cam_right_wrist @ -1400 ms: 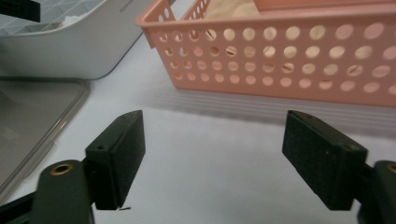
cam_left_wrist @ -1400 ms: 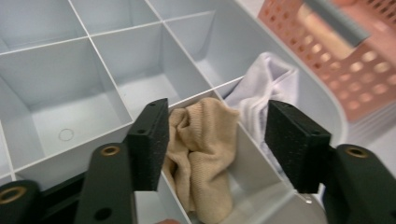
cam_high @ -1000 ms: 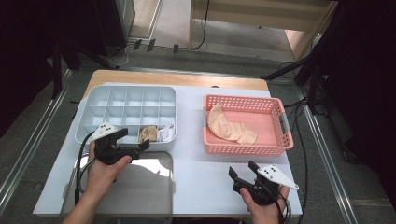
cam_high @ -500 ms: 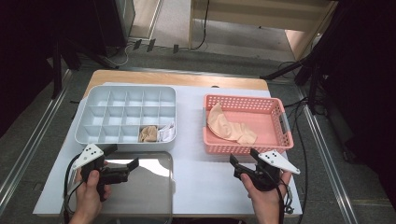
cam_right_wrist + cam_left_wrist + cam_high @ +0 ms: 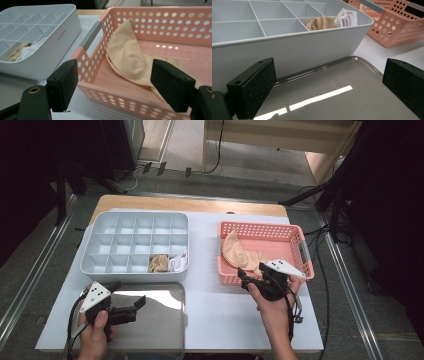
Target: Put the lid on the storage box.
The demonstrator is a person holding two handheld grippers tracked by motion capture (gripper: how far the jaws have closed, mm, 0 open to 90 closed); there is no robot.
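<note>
The right gripper (image 5: 248,275) is being held at the pink basket's (image 5: 300,237) near rim, jaws apart and empty. The beige stocking (image 5: 126,53) is lying just beyond, centre frame, its length running toward the lower right.

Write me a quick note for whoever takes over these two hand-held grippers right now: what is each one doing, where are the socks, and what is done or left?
Left gripper: open, holding nothing, over the metal tray in front of the grey divided box.
Right gripper: open, holding nothing, at the near wall of the pink basket, pointed at the beige socks inside.
Done: a folded beige sock and a white sock sit in neighbouring compartments of the box's front row.
Left: probably pick up the basket's beige socks, fold them and fill the next compartments.
</note>
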